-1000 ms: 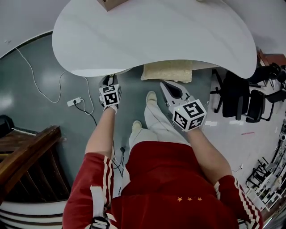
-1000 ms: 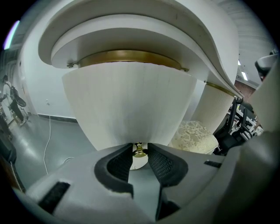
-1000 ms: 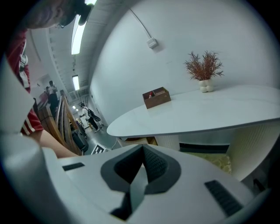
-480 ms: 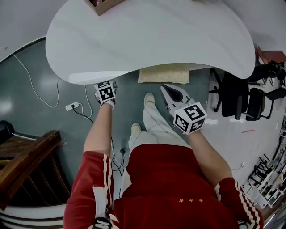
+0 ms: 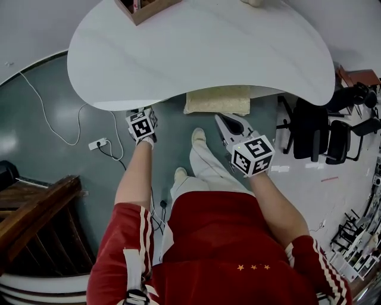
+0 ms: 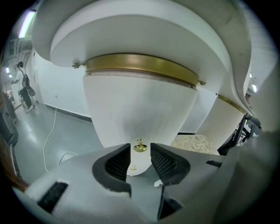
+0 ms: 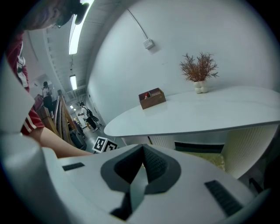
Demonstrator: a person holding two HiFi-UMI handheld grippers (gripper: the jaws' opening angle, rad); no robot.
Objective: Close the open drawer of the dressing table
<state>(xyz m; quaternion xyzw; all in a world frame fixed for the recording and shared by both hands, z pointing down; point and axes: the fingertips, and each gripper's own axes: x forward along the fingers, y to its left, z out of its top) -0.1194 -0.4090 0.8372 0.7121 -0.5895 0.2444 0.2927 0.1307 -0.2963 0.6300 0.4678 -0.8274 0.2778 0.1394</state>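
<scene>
So, left gripper [image 6: 140, 154]: jaws partly apart, just been opening. The brass knob [image 6: 140, 147] sat in the gap at the tips with the pads clear of it, so nothing was gripped.
Drawer [image 6: 140, 105]: ribbed white curved front with a brass band along its top, filling the centre of the left gripper view. It sat tucked under the tabletop edge. Couldn't tell whether it was fully home.
Knob: low centre on the drawer front, straight ahead of the left jaws.
Right gripper [image 7: 142, 148]: jaws closed tip to tip, nothing between them. It was held off to the right, well apart from the drawer.
Dressing table [image 5: 202, 47]: white rounded top across the upper part of the head view.
Wooden box [image 5: 143, 7]: on the tabletop, top edge of the frame, left of centre.
Dried plant [image 7: 200, 70]: in a small pale vase on the tabletop, upper right of the right gripper view.
Beige rug [image 5: 217, 98]: on the floor under the table, centre of the head view.
</scene>
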